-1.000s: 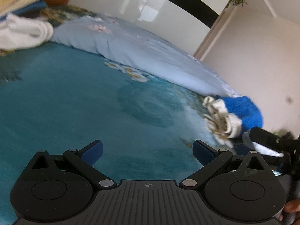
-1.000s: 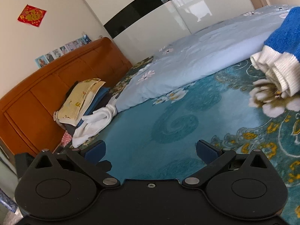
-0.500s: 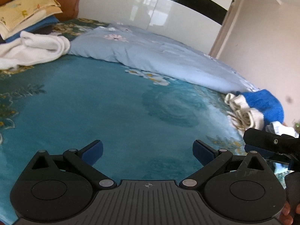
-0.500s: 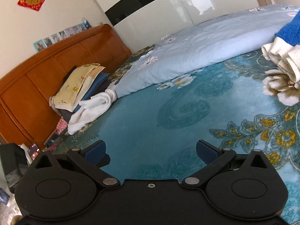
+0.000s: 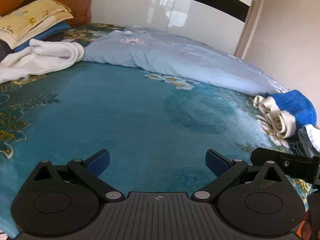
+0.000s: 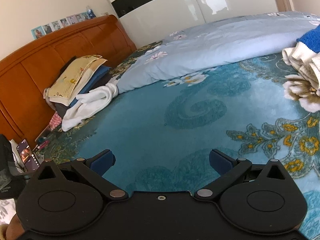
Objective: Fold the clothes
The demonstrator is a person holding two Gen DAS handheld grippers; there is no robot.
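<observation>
Your bed (image 5: 130,108) lies bare in the middle under its teal blanket, with a pale duvet (image 5: 180,60) bunched along the far edge. The white garment (image 5: 40,60) sits crumpled at the headboard end, beside the pillow stack (image 5: 30,22); the blue-and-cream sweater (image 5: 288,112) is rolled up at the foot end. Your left claw (image 5: 158,161) and right claw (image 6: 162,161) both hang released, holding nothing, over the bare middle. The white garment lies ahead and left of both claws, so your left hand looks nearer; the sweater is off to the right.
</observation>
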